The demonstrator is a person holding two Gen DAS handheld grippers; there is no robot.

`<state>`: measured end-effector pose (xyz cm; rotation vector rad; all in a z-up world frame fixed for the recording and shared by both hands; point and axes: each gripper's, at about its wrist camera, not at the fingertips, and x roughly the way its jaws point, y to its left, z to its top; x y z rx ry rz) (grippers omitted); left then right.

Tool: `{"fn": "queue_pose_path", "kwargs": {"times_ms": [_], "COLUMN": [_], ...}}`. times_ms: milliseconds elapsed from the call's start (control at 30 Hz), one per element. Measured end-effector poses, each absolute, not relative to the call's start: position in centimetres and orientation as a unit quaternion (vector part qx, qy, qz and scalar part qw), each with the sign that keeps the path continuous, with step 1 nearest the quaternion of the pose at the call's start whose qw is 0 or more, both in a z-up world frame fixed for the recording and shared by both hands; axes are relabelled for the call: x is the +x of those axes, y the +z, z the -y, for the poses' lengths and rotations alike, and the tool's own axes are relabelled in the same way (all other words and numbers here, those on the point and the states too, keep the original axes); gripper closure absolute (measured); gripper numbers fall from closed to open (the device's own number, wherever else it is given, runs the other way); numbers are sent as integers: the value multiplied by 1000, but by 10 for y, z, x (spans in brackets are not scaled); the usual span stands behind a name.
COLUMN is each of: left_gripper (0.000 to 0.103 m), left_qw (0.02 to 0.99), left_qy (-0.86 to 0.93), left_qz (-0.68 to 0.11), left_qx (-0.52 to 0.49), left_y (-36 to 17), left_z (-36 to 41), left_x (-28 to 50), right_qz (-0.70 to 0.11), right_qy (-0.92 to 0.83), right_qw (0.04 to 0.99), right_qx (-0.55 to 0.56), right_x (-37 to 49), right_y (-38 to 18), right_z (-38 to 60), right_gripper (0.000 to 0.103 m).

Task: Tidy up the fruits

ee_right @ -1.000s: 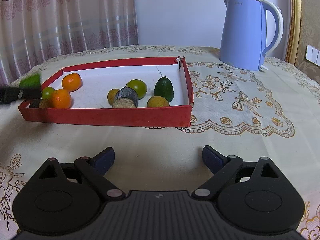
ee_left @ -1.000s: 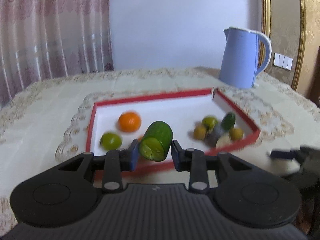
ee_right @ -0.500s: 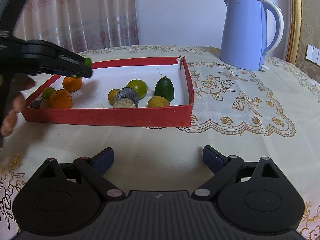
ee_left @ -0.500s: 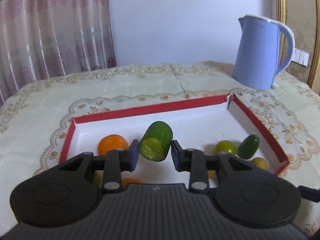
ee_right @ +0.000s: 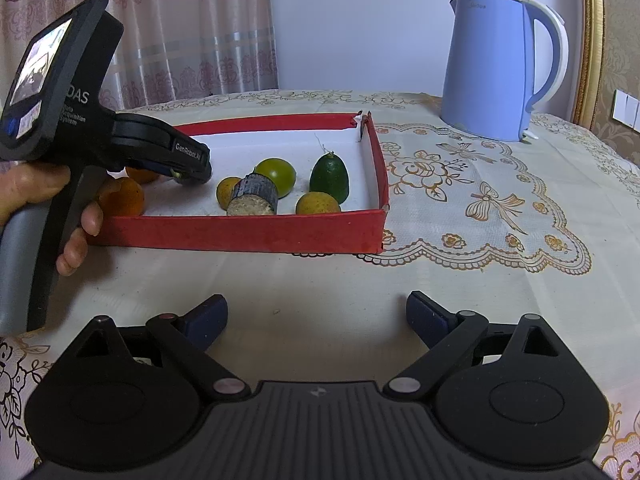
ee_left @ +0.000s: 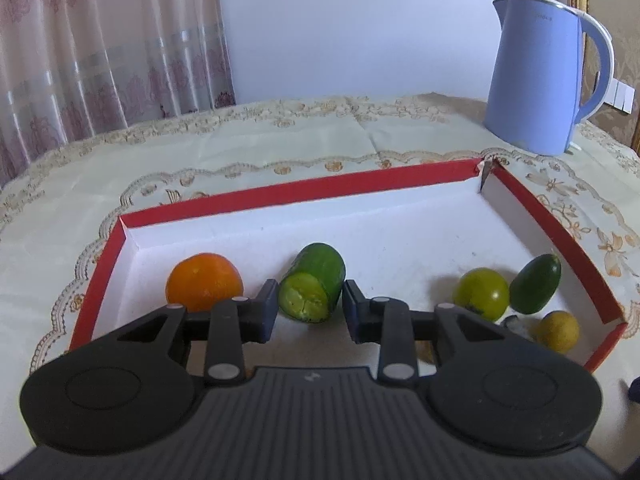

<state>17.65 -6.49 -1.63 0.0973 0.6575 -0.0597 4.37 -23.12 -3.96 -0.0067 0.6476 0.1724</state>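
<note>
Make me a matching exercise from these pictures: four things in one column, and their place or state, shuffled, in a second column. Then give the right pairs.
Things:
1. cucumber piece
2. kettle
3. right gripper
4. dark green pointed fruit

Places or states:
A. on the tablecloth, outside the red tray
B. open, nothing between its fingers
C. clamped in the left gripper
D. lying in the tray near its right wall

Pairs: 1-C, 2-A, 3-B, 4-D
</note>
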Motion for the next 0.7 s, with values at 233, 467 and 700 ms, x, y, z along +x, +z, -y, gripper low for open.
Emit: {"fn": "queue_pose_path", "kwargs": {"times_ms": [233, 467, 700], "left_gripper": [63, 41, 1], "left_qw": [947, 949, 965], "left_qy": [-15, -16, 0], "left_qz": [-317, -312, -258], "left_qx": [52, 41, 53], "left_y": [-15, -7, 16], "left_z": [65, 59, 53], "left_x": [174, 155, 92], "right_qz": [-318, -318, -316], "right_qy": [85, 85, 86], "right_qw": [944, 944, 945], "right_qx": [-3, -3, 2], "right_x": [44, 44, 41], "right_y": [-40, -40, -39], "right_z": [232, 232, 231], "right_gripper": [6, 6, 6]}}
